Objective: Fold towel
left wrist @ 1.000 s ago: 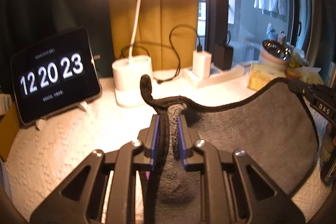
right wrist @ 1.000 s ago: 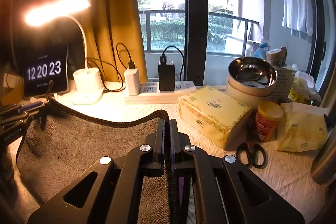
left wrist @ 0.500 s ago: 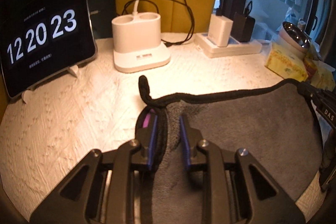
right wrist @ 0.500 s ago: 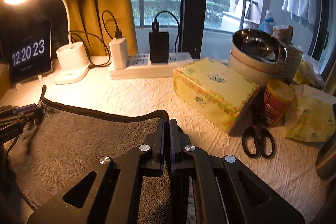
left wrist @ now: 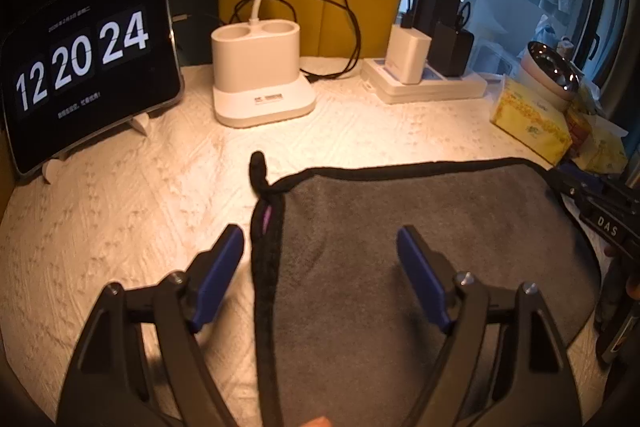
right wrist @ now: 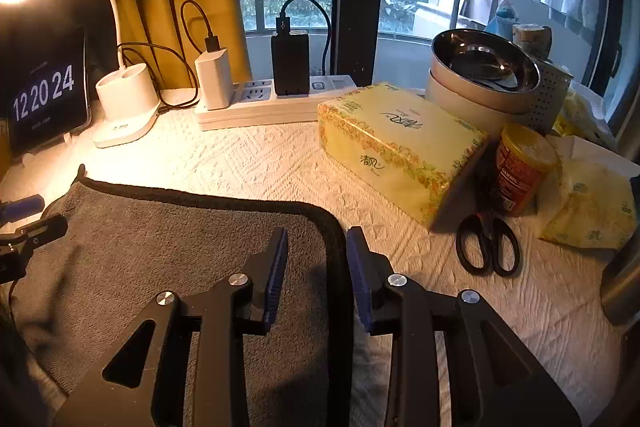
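towel point(left wrist: 400, 227) now released, flat

Matt grey terry-cloth towel with black hem point(left wrist: 420, 247) seen centre frame, rough white embossed table covering point(right wrist: 280, 163), glossy round steel bowl point(right wrist: 486, 61) upper right.

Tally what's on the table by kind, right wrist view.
Towel: 1
Clock display: 1
Lamp base: 1
Power strip: 1
Chargers, white and black: 2
Tissue box: 1
Scissors: 1
Red can: 1
Steel bowl: 1
Total: 10
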`<state>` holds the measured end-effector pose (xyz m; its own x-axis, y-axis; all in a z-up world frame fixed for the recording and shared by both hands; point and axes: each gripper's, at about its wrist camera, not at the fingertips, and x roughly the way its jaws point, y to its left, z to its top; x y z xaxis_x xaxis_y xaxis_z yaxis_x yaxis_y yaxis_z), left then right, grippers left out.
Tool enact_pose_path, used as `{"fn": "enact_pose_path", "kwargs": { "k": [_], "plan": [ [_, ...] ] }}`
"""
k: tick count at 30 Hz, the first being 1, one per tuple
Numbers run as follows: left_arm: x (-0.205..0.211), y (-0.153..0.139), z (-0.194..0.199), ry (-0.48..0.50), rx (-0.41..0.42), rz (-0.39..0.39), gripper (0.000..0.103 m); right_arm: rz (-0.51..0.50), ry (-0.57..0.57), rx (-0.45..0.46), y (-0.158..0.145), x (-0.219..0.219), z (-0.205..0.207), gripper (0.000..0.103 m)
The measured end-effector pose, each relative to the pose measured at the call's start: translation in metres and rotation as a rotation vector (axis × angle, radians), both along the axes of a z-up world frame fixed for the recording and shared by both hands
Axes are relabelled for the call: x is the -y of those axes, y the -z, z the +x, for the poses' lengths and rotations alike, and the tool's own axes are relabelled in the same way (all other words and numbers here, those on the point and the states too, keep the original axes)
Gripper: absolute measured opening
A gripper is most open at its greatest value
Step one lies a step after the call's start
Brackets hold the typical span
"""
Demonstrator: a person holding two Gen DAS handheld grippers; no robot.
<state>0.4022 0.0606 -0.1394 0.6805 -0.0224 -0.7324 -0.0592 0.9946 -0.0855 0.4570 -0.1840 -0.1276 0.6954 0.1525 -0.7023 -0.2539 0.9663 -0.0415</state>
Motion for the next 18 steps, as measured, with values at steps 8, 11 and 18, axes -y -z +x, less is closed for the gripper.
{"fn": "enact_pose_path", "kwargs": {
  "k": [8, 11, 18],
  "plan": [
    [-0.001, -0.014, -0.02, -0.013, 0.036, -0.005, 0.081, 0.0, 0.002, 0.003, -0.008, 0.002, -0.016, 0.034],
    [0.001, -0.021, -0.032, -0.014, 0.059, -0.013, 0.081, 0.006, 0.002, 0.008, -0.012, 0.004, -0.025, 0.034],
    [0.004, -0.037, -0.06, -0.021, 0.097, -0.016, 0.081, 0.011, 0.004, 0.03, -0.023, 0.006, -0.046, 0.034]
  ]
}}
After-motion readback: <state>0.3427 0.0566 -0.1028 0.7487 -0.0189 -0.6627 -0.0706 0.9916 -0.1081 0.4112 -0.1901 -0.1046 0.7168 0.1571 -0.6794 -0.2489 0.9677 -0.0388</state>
